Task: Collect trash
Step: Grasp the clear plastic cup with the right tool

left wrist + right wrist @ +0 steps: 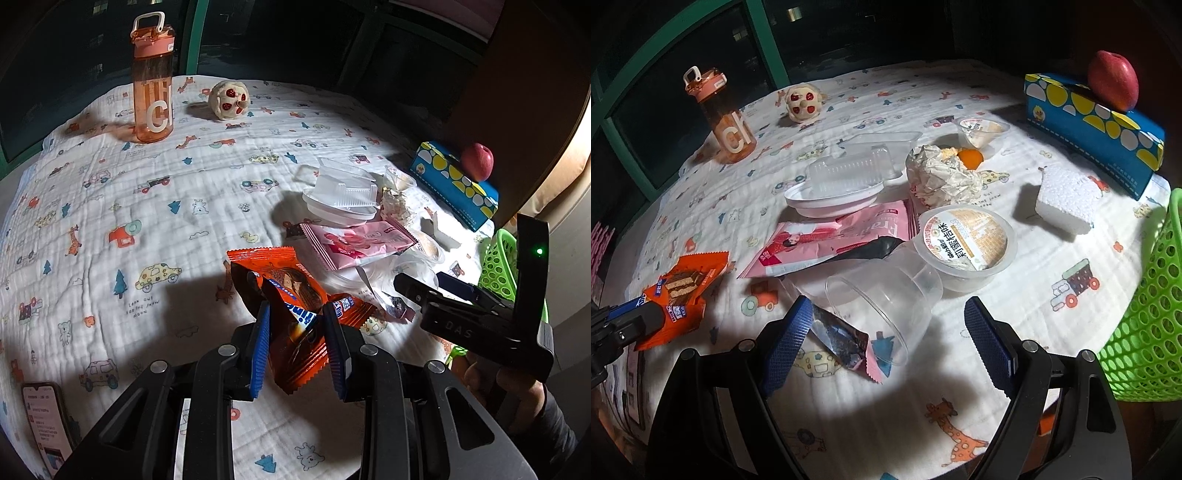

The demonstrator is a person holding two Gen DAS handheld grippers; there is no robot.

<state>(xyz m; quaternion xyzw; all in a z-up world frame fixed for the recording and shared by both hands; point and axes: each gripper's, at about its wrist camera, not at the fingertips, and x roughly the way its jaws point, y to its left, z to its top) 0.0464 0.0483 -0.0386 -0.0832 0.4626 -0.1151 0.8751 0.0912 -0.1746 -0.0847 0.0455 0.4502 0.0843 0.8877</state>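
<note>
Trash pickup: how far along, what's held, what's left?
Early. Nothing visibly binned: the green basket shows no trash in the part in view. In hand: the left hand-held gripper is shut on the orange wrapper. The right hand-held gripper is open over the clear cup. Left: pink wrapper, pudding cup, crumpled paper, foam block.

A: What is past the table?
B: A dark window with a green frame, up at eleven o'clock. It is night outside.
A: And the table?
B: A white cloth with little cars covers it, lit brightly in the middle.

Apple on box; basket right of cups.
</note>
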